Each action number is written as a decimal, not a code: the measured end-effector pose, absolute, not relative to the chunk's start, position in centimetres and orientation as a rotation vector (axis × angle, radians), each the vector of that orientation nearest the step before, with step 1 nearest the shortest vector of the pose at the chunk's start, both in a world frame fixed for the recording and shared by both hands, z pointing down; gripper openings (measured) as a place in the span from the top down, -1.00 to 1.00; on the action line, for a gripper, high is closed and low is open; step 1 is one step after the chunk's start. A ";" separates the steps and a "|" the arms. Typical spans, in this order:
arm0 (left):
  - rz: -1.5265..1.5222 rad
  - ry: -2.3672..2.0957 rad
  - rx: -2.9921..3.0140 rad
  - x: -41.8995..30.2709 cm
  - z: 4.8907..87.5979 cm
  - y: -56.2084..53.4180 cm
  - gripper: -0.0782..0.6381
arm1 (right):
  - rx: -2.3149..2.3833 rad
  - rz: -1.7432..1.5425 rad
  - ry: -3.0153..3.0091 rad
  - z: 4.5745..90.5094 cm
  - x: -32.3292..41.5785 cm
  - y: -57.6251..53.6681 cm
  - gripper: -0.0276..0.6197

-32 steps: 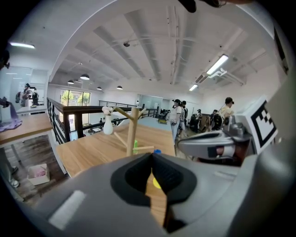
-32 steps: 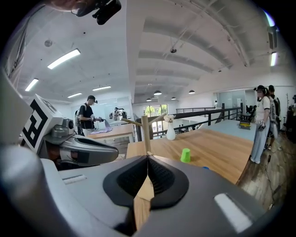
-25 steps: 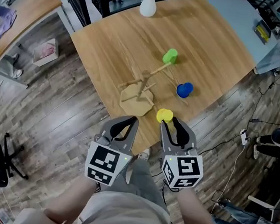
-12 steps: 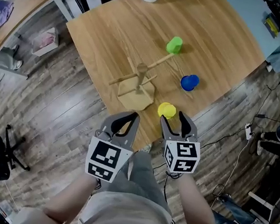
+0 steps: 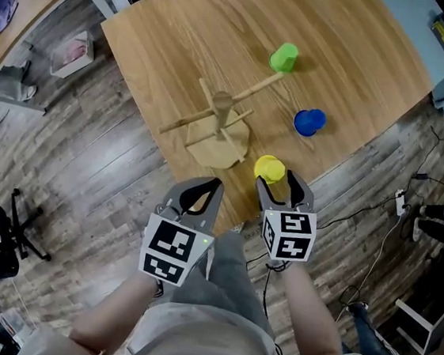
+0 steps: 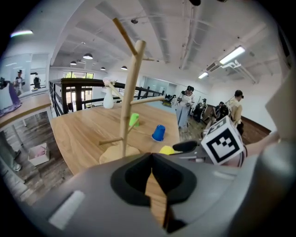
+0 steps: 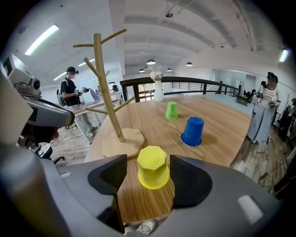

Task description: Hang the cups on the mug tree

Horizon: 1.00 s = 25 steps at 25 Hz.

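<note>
The wooden mug tree [image 5: 220, 121] stands on the table with bare branches. Three cups sit upside down on the table: a yellow cup [image 5: 269, 168] near the front edge, a blue cup [image 5: 309, 121] and a green cup [image 5: 283, 58] farther back. My right gripper [image 5: 282, 189] is open and its jaws have just been opening. In the right gripper view the yellow cup [image 7: 153, 167] stands between the pads, touching neither. My left gripper [image 5: 205, 185] is shut and empty, at the table's front edge before the tree's base [image 6: 115, 152].
The table [image 5: 182, 41] has its front edge right under both grippers. A white vase [image 7: 158, 92] stands at the far side. People stand beyond the table in both gripper views. A black chair base [image 5: 7, 244] is on the floor at the left.
Both grippers have sunk toward the table's front edge. The right jaws have spread wider and now flank the yellow cup, which before lay just ahead of their tips.
</note>
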<state>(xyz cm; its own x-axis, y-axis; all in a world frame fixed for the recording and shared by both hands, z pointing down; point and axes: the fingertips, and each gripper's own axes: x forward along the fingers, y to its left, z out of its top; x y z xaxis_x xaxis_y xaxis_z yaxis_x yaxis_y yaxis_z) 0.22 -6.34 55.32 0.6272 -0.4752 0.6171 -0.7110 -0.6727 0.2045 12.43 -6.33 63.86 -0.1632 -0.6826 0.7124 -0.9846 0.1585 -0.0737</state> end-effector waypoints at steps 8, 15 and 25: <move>0.787 -0.919 2.401 0.4 57.0 -6.3 0.77 | 1.582 0.767 -1.901 66.1 12.7 -7.4 0.12; 0.782 -0.922 2.397 0.1 57.2 -6.0 0.77 | 1.617 0.750 -1.911 65.5 12.6 -7.7 0.20; 0.706 -0.996 2.441 -1.7 52.9 -6.7 0.77 | 1.716 0.650 -2.027 57.5 12.3 -7.6 0.20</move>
<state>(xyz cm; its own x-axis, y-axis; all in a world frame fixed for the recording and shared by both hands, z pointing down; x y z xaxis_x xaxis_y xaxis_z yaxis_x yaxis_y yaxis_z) -1.67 -6.68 52.90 0.6166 -0.5218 0.5895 -0.7292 -0.6608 0.1777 12.35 -7.63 57.48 -0.1625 -0.7982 0.5800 -0.9867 0.1361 -0.0892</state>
